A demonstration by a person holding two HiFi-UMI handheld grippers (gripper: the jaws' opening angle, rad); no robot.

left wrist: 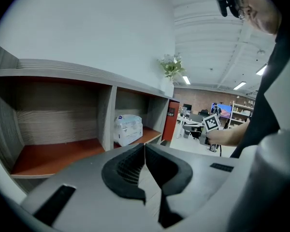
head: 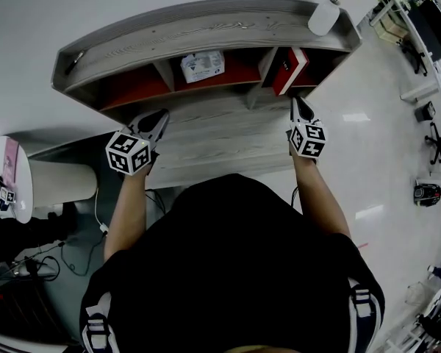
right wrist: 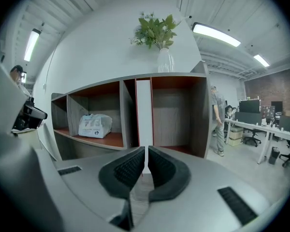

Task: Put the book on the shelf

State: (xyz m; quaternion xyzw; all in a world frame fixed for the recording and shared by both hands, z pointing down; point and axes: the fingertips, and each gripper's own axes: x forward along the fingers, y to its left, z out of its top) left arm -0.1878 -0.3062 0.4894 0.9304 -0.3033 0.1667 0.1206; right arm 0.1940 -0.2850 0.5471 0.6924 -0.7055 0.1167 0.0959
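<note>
The red book [head: 289, 70] stands upright in the right compartment of the wooden shelf [head: 206, 28], leaning slightly. In the right gripper view its white page edge [right wrist: 144, 112] faces me, straight ahead beyond the jaws. My right gripper [head: 300, 103] is a short way in front of the book, not touching it; its jaws [right wrist: 146, 151] are shut with nothing between them. My left gripper [head: 160, 116] hovers over the desk in front of the left compartments, also shut and empty [left wrist: 144, 146]. From there the book's red cover [left wrist: 171, 120] shows at the right.
A white wrapped package [head: 202, 66] lies in the middle compartment. A white vase with a green plant [head: 325, 17] stands on the shelf's top right end. The shelf rests on a wooden desk [head: 213, 142]. A person [right wrist: 217, 120] stands beyond the shelf's right side.
</note>
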